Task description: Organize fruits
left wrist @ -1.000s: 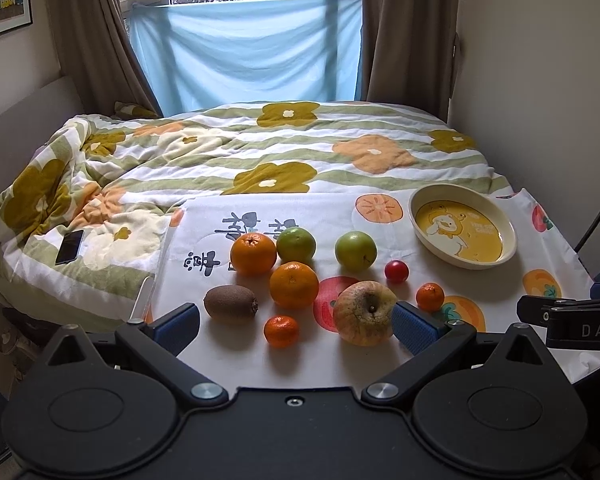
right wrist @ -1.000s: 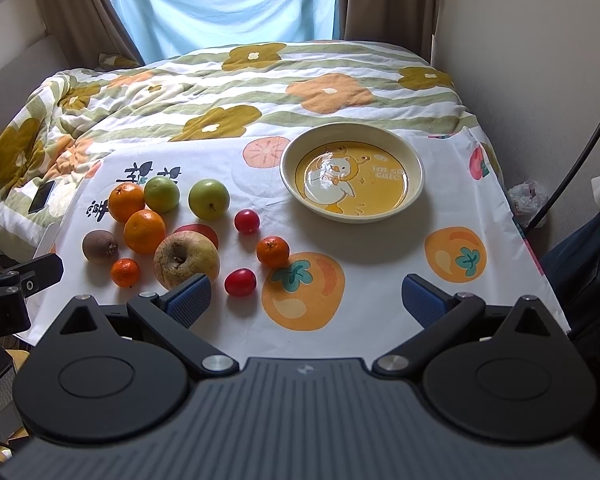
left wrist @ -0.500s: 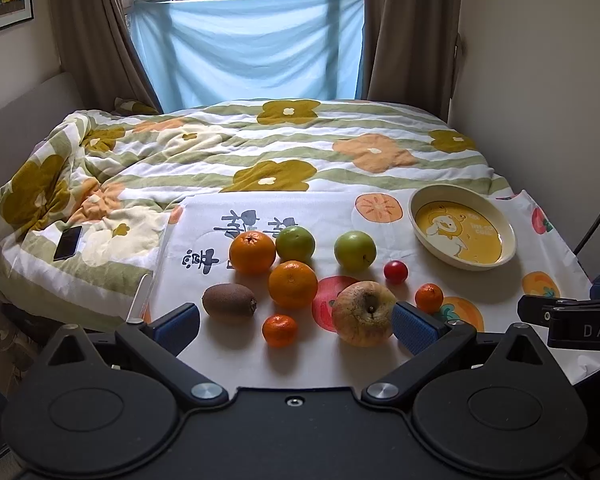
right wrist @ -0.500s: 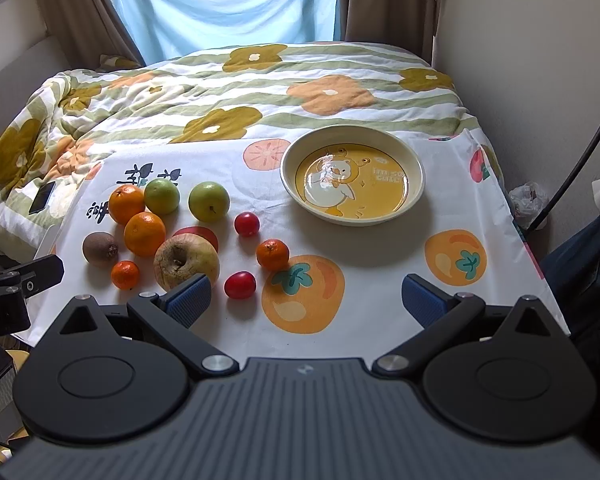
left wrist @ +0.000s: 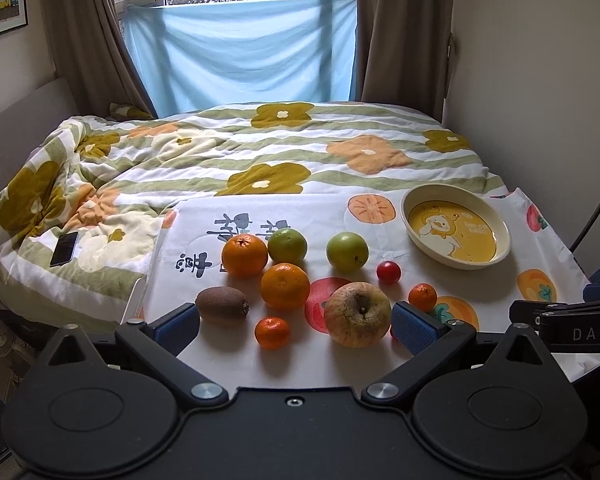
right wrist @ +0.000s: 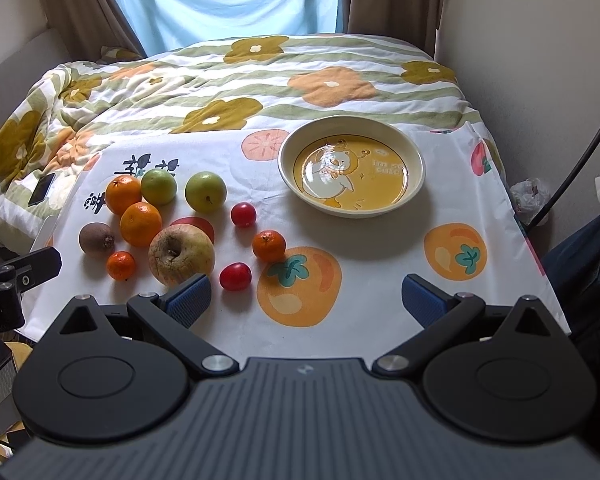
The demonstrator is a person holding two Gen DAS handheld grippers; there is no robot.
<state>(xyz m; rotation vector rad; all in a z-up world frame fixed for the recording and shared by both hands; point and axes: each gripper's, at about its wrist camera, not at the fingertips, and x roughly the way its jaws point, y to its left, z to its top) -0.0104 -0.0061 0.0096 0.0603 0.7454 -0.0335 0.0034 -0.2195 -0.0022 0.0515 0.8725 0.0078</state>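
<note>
Both hand-held grippers, left (left wrist: 296,326) & right (right wrist: 306,300), spread wide, holding nothing; apple (left wrist: 357,314) just ahead of left's fingertips.

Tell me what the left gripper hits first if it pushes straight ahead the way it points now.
Probably the small mandarin, low between the open left gripper fingers, with the big apple just beside its right finger. Depth is unclear, so if the gripper rides higher it may pass over them.

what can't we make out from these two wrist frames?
- Near cherry tomato: clear in the right wrist view; in the left wrist view, almost wholly hidden behind the left gripper's right finger.
- Bowl lettering: too small to read.
- Phone on the quilt: screen dark, nothing legible.
</note>
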